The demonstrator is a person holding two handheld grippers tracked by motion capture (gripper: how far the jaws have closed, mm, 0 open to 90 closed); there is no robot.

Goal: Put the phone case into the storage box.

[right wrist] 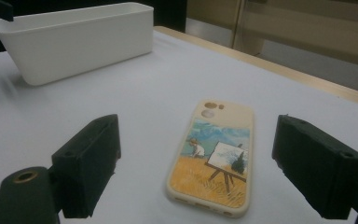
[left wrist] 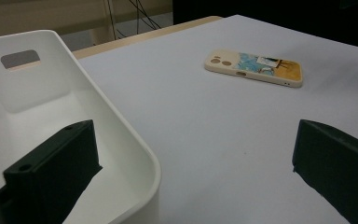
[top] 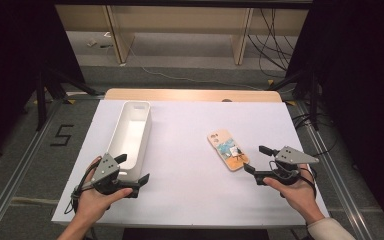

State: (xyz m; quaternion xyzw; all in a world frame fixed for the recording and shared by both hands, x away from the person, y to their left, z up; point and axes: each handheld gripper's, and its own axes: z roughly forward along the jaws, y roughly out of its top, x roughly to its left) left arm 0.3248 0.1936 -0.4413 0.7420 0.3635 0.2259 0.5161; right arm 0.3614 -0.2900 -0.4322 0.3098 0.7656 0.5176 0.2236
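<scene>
**Lining up on the phone, steadying the bin**

On the bench [top: 190,200], I am working two jobs at once, one per hand. At the right, I am bringing the right gripper [top: 256,160] up to the near short end of the phone [top: 228,149], which is lying flat and face down, its painted case up, on the white sheet, well apart from the bin [top: 130,137]. In the right gripper view the phone [right wrist: 214,158] is sitting between my fingers [right wrist: 91,163], camera end pointing away, and both fingers are standing released, clear of its long edges. I am keeping them wide like this so they can pass along both sides before closing across the narrow width; that looks to me the surest grasp on something so flat.

At the left, I am holding the left gripper [top: 132,169] at the near end of the bin. Its fingers are spread fully, grasping nothing: in the left gripper view one finger [left wrist: 51,168] is hanging inside the bin [left wrist: 121,126], the other outside over the sheet, so they are straddling the near corner of the wall. I judge this is for pinning the bin so it stays put when the phone comes over. The bin is lying lengthwise, its handle slot at the far end, and it is holding nothing yet.
</scene>
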